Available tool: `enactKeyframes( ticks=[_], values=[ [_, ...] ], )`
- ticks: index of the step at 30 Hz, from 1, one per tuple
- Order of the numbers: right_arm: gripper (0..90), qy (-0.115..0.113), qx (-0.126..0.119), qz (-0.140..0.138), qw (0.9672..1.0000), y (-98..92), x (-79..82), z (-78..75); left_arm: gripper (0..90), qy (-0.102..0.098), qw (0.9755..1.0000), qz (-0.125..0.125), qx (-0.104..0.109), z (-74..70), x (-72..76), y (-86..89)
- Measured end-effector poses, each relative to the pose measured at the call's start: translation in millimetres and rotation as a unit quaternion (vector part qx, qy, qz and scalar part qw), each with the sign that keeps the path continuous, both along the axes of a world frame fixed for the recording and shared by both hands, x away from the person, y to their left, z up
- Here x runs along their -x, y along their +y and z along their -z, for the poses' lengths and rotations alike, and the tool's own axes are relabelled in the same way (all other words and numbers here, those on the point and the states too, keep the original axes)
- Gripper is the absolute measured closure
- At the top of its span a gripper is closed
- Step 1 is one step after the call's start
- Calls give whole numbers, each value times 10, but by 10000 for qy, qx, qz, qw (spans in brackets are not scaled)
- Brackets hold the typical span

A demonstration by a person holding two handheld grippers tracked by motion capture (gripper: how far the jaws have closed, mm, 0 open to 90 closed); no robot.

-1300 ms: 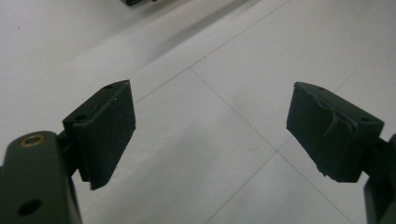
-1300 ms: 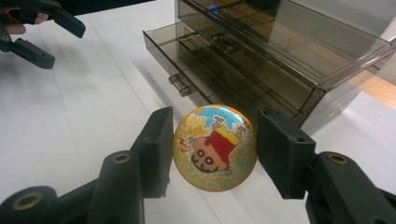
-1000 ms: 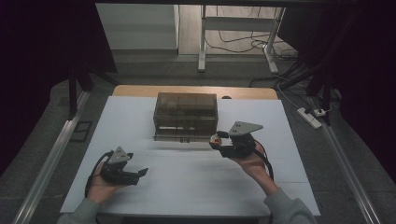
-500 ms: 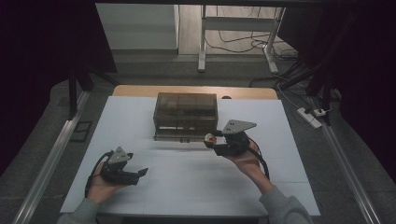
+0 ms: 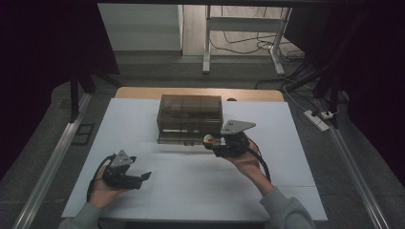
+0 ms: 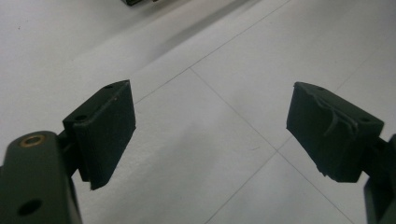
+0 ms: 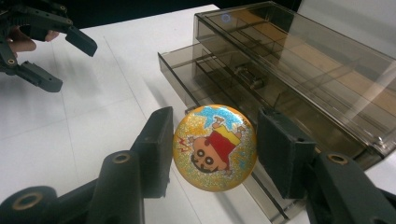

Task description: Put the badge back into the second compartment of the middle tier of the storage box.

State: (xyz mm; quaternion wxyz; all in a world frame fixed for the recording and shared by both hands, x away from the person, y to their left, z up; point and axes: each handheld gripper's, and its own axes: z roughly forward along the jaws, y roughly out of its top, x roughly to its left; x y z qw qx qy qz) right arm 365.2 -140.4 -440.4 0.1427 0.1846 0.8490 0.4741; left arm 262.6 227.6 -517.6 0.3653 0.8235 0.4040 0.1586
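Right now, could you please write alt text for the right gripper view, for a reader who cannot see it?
The right gripper holds a round glittery cartoon badge between its two black jaws, just in front of a smoky clear plastic drawer box whose lower drawer is pulled out. Farther off on the white table, the left gripper is open.

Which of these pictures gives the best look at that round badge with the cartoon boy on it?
The right gripper view: the badge sits large between the right tool's jaws, its glittery picture plain to read. In the high view it is a tiny spot at the tool tip by the drawer box. The left gripper view looks down at the white table.
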Motion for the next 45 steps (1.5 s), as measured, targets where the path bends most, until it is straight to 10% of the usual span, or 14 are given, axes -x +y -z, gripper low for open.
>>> enactKeyframes(
  ticks=[45],
  values=[
    [471, 76, 28, -249, 9997, 641, -387, 176, 160, -9, 10000, -3, 23, 5, 9, 29]
  ],
)
